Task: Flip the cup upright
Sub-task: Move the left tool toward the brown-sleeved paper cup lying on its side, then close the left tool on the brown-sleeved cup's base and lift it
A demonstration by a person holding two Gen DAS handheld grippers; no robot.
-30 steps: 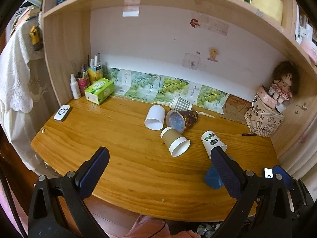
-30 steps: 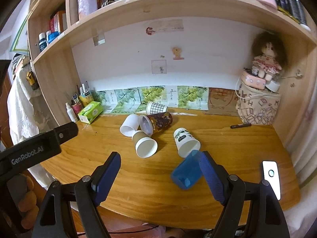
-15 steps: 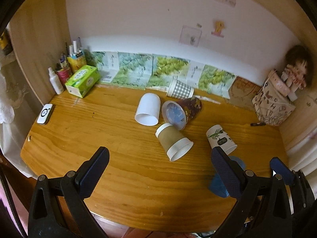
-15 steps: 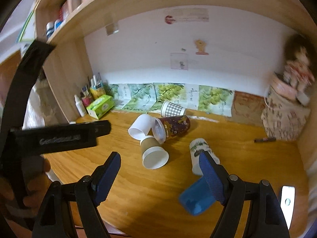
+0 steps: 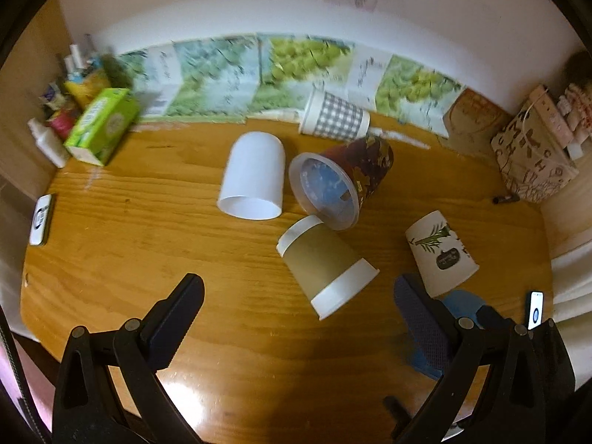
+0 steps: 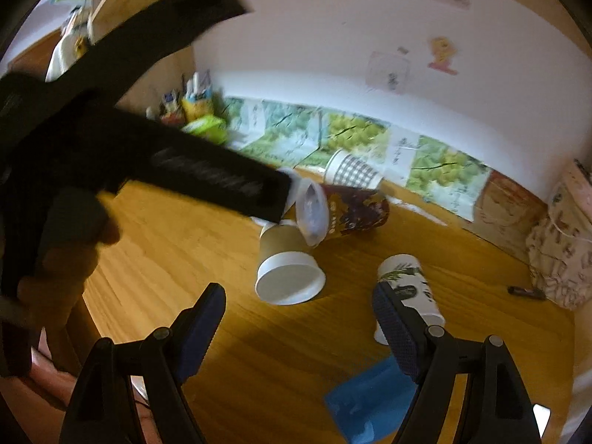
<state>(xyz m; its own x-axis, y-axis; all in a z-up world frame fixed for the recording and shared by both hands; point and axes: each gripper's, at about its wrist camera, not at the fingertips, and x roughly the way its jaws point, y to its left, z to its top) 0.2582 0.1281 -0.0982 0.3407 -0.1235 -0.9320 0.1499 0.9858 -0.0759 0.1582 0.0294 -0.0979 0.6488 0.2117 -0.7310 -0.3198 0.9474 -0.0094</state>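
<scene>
Brown paper cup [image 5: 327, 264] lies sideways against a lidded cup [image 5: 342, 183], so either open, empty gripper, left [image 5: 296, 318] or right [image 6: 299, 318], risks rolling both.

Five cups lay on the wooden desk [image 5: 111, 259], checked cup [image 5: 333, 116] rearmost, sleeved cup [image 5: 325, 262] foremost, tissue box [image 5: 101, 125] far left.

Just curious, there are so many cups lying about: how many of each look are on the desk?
Plain white cup: 1
Checked cup: 1
Dark patterned cup: 1
Brown cup: 1
White leaf-print cup: 1
Blue cup: 1
Total: 6
</scene>
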